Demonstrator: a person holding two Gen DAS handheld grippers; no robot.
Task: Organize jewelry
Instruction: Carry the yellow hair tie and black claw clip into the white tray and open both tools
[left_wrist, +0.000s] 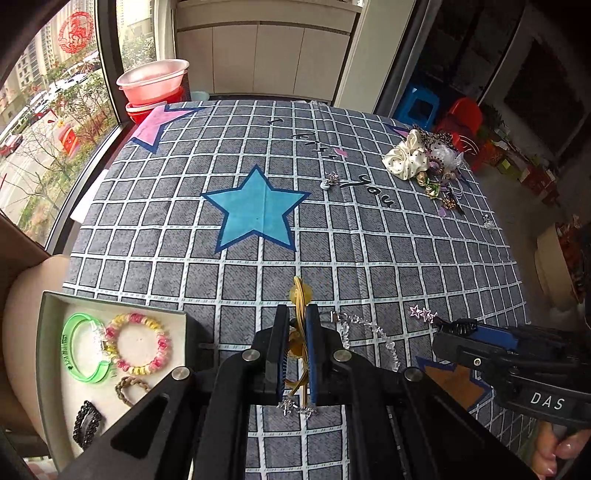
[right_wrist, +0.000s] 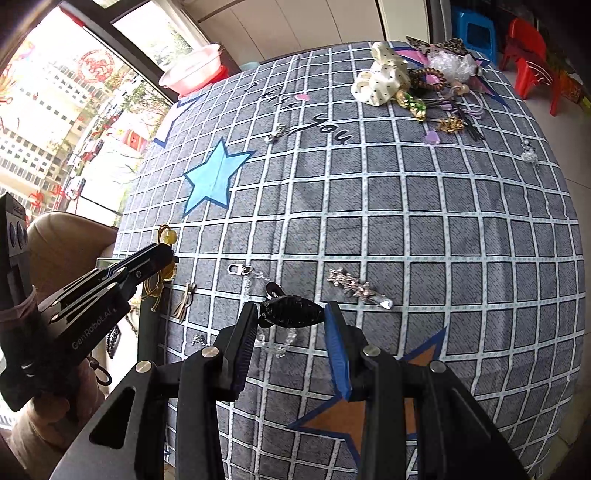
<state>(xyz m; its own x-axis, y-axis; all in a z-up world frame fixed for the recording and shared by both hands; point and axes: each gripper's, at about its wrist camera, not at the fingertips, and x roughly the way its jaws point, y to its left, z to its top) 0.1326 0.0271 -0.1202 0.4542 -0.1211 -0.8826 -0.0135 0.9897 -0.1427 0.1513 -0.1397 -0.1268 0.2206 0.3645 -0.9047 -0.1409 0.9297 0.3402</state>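
Observation:
My left gripper is shut on a gold cord bracelet with amber beads, held just above the cloth, right of the white tray. The tray holds a green bangle, a pink-yellow coil bracelet, a brown braided tie and a black clip. My right gripper holds a black hair claw clip between its jaws, which stand fairly wide. A clear bead chain and a silver star hairpin lie beside it.
A pile of scrunchies, hair ties and clips lies at the far right of the checked tablecloth. A small silver piece lies mid-table. Pink basins stand at the far left corner. The left gripper shows in the right wrist view.

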